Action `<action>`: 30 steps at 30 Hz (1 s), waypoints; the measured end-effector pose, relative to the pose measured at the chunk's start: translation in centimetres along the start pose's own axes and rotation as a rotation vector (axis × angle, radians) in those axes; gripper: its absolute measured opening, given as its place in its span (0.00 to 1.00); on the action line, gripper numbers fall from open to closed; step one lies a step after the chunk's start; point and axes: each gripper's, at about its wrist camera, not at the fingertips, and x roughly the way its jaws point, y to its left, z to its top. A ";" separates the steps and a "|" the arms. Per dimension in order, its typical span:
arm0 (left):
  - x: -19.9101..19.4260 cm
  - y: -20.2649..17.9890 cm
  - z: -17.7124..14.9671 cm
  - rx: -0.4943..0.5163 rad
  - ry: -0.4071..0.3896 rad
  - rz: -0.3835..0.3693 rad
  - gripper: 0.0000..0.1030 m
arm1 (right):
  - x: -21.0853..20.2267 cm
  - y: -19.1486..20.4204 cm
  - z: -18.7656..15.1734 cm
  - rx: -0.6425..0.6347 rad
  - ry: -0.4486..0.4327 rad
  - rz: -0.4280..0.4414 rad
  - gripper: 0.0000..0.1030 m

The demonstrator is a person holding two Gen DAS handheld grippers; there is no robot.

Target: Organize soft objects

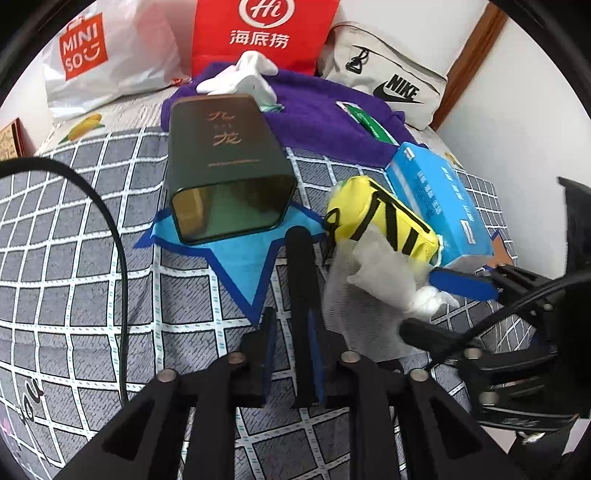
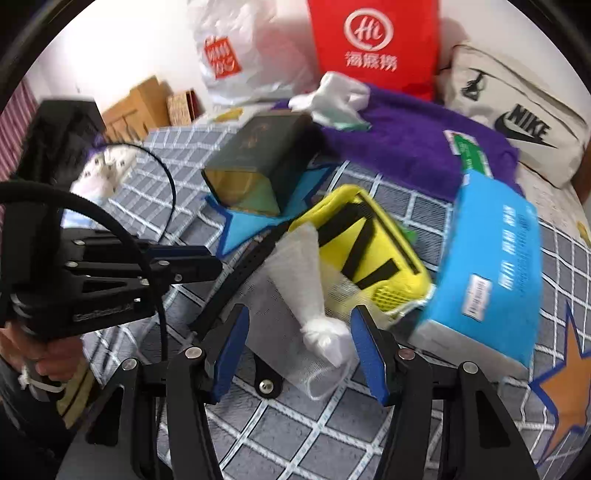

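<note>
Bags stand at the back of the bed: a white one that says MINISO [image 1: 83,51], a red one with "Hi" in a circle and Chinese words [image 1: 262,33], and a cream pouch that says NIKE [image 1: 397,86]. A dark green tin [image 1: 225,166] with gold Chinese letters lies on its side on a blue star [image 1: 247,258], its open end facing us. Beside a blue tissue box [image 1: 439,199] lies a yellow pouch with black stripes [image 1: 384,218], and a white mesh bag [image 2: 310,280] leans on it. The mesh bag is long and thin; its knotted end points toward us and its other end points up and away. The left gripper [image 1: 290,321] has its fingers nearly together around a black strap [image 1: 301,266]; I cannot tell if they squeeze it. The right gripper [image 2: 301,345] is partly open, with the bag's knot between its blue pads [image 2: 369,354], which do not press it. A hand [image 2: 48,354] holds the left gripper's handle.
</note>
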 end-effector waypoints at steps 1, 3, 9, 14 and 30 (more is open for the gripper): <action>0.1 0.1 0.0 -0.005 0.003 -0.002 0.27 | 0.7 0.2 0.1 -0.017 0.016 -0.014 0.55; 0.0 0.5 0.0 -0.015 0.002 -0.014 0.36 | 2.1 0.6 0.1 -0.054 0.044 -0.052 0.45; 0.3 0.6 0.0 0.000 0.000 -0.023 0.53 | 1.2 -0.2 -0.7 -0.056 0.013 -0.060 0.24; 2.0 -0.3 -0.1 0.047 0.035 -0.004 0.51 | -2.5 -2.8 -1.7 0.020 -0.041 -0.068 0.24; 0.0 2.9 -0.5 0.048 0.027 0.073 0.18 | -5.8 -4.8 -3.2 0.093 -0.106 -0.050 0.24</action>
